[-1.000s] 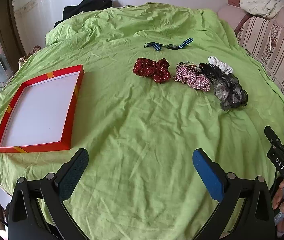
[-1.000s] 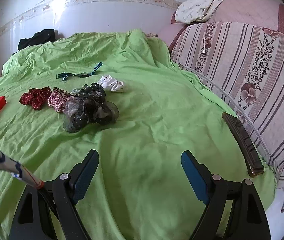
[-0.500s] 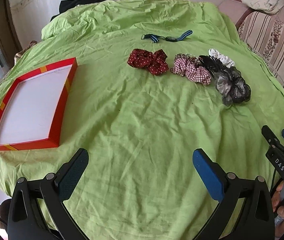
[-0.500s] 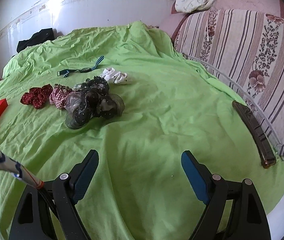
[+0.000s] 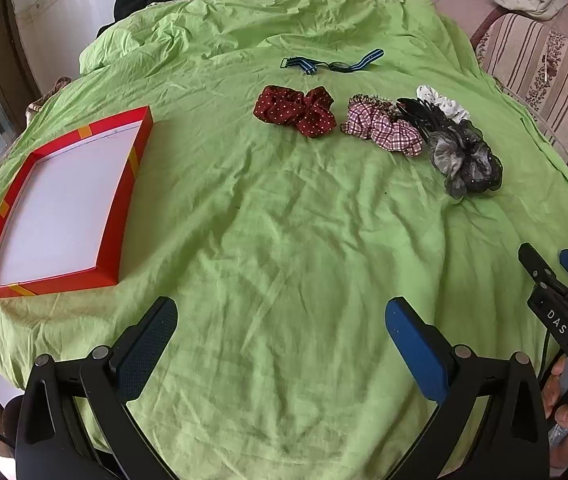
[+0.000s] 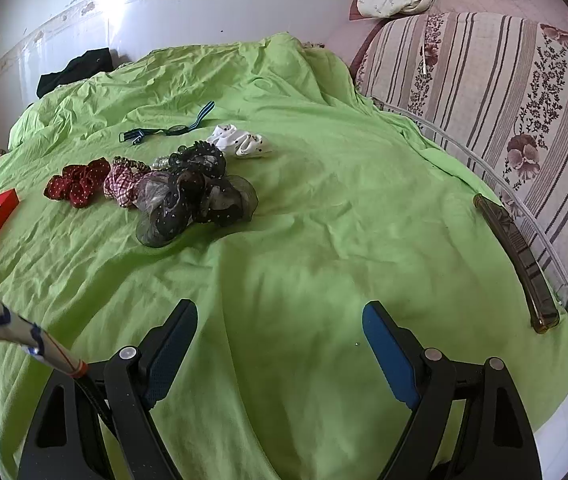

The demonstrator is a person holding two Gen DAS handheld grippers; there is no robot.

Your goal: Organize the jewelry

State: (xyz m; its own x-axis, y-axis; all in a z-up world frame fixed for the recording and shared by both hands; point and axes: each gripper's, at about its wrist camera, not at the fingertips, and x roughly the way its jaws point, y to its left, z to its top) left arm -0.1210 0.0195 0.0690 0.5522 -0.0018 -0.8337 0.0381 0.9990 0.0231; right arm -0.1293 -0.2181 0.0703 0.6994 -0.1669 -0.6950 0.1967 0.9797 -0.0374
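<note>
A round tabletop is covered by a creased lime-green cloth, and the hair accessories are laid out in a loose row across its far half. Furthest left in the row a dark red scrunchie with small white dots is seen, bunched into two lobes. Just beside it a red-and-white checked scrunchie is placed, with a leopard-patterned piece partly tucked behind it. Touching that, a black spiky hair piece and a sheer grey-black scrunchie with tiny pale dots are heaped together; in the right wrist view the sheer one is shown as ruffled, see-through fabric. Behind the heap a white scrunchie with dark dots is set. Farther back, apart from the row, a blue-and-black striped strap is stretched flat.

Well apart from these, near the left edge of the tabletop, a shallow red box with a white floor and orange tape on its rims is laid, and nothing is seen inside it.

The left tongs are held wide apart above bare cloth, with nothing between the pads. The right tongs are likewise spread wide over bare cloth, clamped on nothing. A dark curved strip is seen at the right edge of the tabletop, next to a striped floral sofa.
</note>
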